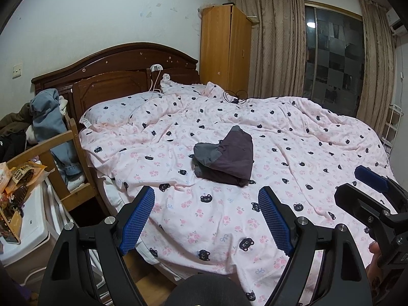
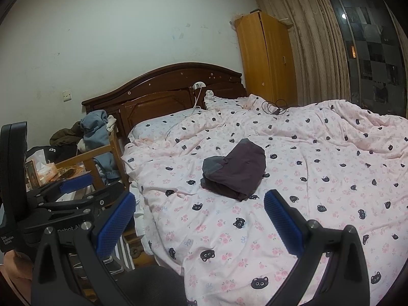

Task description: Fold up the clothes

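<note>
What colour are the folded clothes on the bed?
Dark purple with grey patches; the folded clothes show best in the left wrist view.

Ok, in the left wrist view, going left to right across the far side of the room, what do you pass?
Wall socket → blue jeans draped on the wooden rail → dark headboard → light wooden wardrobe → left curtain → dark window → right curtain.

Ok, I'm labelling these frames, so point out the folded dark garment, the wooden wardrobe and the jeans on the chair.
folded dark garment (image 1: 225, 159), left wrist view, on its top purple panel.
wooden wardrobe (image 1: 216, 48), left wrist view, on its front door.
jeans (image 2: 95, 130), right wrist view, on the bunched denim over the chair back.
</note>
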Tool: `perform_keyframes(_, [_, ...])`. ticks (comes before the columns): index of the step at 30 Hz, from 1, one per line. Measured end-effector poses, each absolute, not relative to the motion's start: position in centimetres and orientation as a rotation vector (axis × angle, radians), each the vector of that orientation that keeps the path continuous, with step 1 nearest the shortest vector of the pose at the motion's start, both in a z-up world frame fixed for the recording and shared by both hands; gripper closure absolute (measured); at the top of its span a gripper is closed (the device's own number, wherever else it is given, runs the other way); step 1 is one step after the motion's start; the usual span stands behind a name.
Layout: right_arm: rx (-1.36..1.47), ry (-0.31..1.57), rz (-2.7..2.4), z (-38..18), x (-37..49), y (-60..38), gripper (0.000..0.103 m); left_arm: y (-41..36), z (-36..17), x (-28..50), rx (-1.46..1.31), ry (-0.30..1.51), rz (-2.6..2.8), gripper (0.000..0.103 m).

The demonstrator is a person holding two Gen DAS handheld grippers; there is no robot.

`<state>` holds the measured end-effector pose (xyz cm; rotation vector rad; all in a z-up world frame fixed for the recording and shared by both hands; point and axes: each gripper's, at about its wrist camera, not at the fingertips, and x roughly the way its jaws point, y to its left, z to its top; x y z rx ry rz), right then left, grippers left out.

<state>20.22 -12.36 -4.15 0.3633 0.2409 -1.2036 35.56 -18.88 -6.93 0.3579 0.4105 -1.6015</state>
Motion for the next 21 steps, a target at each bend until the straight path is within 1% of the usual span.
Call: perform_keyframes(21, [0.376, 0.239, -1.198, -4.44, 19.98, -11.87, 0.001, -18.81, -7.02, 35.38, 0.368, 0.414, -1.604, 0.023])
